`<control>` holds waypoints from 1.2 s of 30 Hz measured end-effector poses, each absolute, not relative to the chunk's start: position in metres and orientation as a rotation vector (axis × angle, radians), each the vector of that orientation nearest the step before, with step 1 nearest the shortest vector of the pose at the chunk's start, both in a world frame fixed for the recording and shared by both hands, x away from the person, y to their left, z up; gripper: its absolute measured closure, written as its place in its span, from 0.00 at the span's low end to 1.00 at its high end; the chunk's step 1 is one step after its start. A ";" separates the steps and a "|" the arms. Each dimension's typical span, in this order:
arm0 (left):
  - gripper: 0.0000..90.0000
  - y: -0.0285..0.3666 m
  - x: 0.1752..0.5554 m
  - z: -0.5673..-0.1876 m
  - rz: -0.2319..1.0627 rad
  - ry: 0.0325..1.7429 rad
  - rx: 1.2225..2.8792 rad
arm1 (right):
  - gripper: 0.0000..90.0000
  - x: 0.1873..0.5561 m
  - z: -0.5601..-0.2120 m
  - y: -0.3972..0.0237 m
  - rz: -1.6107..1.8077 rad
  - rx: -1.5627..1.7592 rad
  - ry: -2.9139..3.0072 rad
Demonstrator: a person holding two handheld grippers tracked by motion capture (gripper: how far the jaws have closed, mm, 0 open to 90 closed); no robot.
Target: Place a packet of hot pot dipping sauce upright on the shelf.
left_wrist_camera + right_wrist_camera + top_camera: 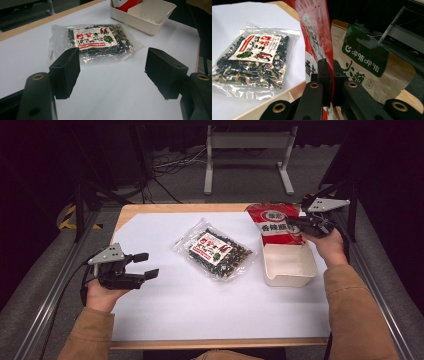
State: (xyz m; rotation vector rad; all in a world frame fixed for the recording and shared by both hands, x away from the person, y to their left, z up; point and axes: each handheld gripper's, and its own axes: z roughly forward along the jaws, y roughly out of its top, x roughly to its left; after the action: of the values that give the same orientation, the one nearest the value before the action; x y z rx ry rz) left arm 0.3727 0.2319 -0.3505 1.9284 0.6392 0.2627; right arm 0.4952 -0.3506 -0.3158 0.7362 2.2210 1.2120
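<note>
The right gripper pinches the edge of a red snack bag, w/ the bag's bottom end sitting in the far end of the white box. Left of the box, a clear bag of dark bits lies flat on the white sheet. Far left of the box, the left gripper has its 2 jaws spread wide, holding nothing.
</note>
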 end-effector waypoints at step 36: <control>0.29 0.234 0.385 -0.354 0.314 0.745 1.871 | 0.74 0.480 -0.340 -0.381 1.208 1.021 2.135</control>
State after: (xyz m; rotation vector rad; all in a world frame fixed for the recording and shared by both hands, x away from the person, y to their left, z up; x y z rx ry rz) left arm 0.3846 0.2339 -0.3540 1.8708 0.7446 0.3138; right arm 0.4796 -0.3807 -0.3397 1.0209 2.1348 1.2081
